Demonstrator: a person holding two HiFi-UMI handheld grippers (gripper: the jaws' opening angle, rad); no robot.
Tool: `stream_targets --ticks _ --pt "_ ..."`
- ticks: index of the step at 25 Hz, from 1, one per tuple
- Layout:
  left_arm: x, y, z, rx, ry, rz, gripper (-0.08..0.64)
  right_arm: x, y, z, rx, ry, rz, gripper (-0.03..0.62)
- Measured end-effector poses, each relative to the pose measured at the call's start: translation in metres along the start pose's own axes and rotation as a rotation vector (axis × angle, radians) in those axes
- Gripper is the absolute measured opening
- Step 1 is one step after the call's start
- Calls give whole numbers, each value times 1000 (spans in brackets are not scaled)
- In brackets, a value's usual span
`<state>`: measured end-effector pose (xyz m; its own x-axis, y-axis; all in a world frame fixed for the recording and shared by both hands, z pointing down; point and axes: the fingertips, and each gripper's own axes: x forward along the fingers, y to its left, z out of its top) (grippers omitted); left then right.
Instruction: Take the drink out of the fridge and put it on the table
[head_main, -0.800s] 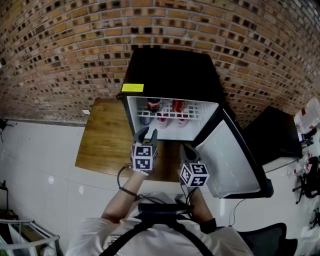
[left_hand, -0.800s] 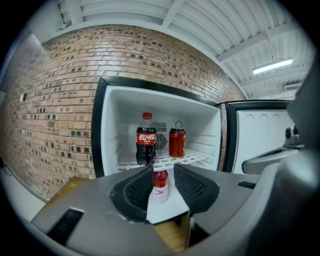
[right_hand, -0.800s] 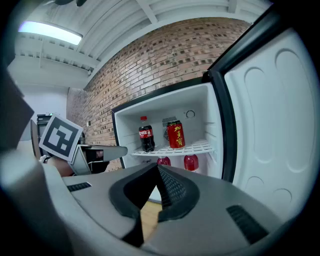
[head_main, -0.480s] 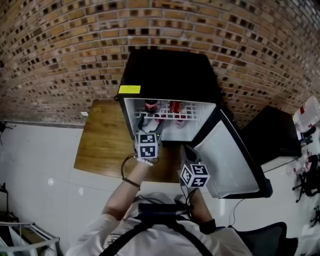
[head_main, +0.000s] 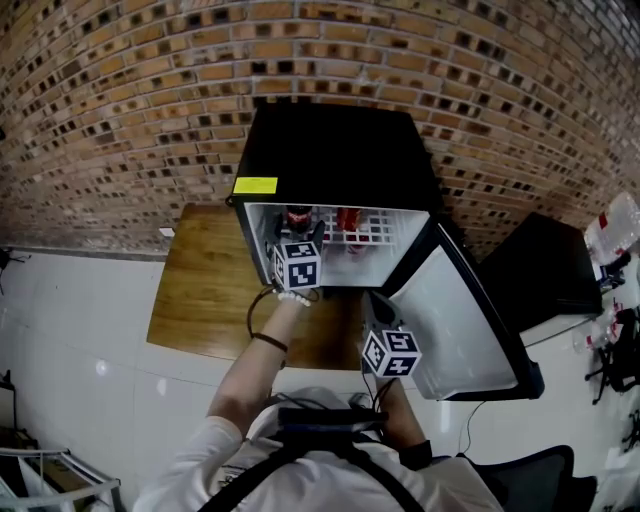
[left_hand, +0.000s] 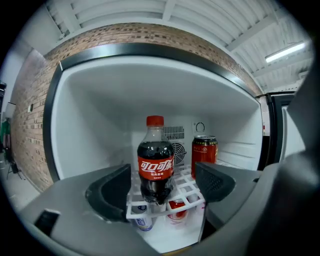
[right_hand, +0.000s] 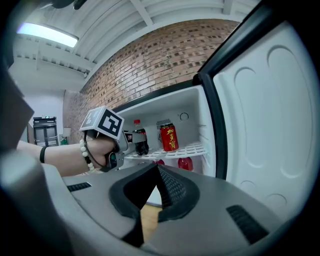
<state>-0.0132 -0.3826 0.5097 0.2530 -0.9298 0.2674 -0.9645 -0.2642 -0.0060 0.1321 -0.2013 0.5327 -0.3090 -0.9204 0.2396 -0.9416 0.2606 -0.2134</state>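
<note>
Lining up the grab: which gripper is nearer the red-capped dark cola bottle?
Left. Left gripper: at the shelf, open jaws framing the red-capped cola bottle. Right gripper: outside the fridge.

1. There's the fridge (head_main: 340, 150), standing on the counter (head_main: 200, 290) with its back to the brick wall (head_main: 120, 100). Its door (head_main: 460, 320) hangs open to the right.
2. Inside, the bottle (left_hand: 155, 160) stands at the front of the wire shelf (left_hand: 192, 190), with a can (left_hand: 204, 152) behind it and to its right.
3. Under the shelf sits a pair of containers (left_hand: 176, 209), side by side.
4. The left gripper (left_hand: 162, 175) is at the fridge mouth, and the bottle lines up between its fingers (left_hand: 112, 192), touching neither.
5. The right gripper (right_hand: 156, 170) sits before the fridge, just left of the door.
</note>
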Motion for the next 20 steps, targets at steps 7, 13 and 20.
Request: stream_targets --ticks 7,13,20 --pt "21 9 3 -11 32 30 400 1 -3 2 1 -4 -6 17" --pt "31 13 1 -23 45 37 396 0 -9 4 1 -9 -16 16" --pt "37 14 7 -24 52 37 374 0 -8 6 -1 -10 -16 15"
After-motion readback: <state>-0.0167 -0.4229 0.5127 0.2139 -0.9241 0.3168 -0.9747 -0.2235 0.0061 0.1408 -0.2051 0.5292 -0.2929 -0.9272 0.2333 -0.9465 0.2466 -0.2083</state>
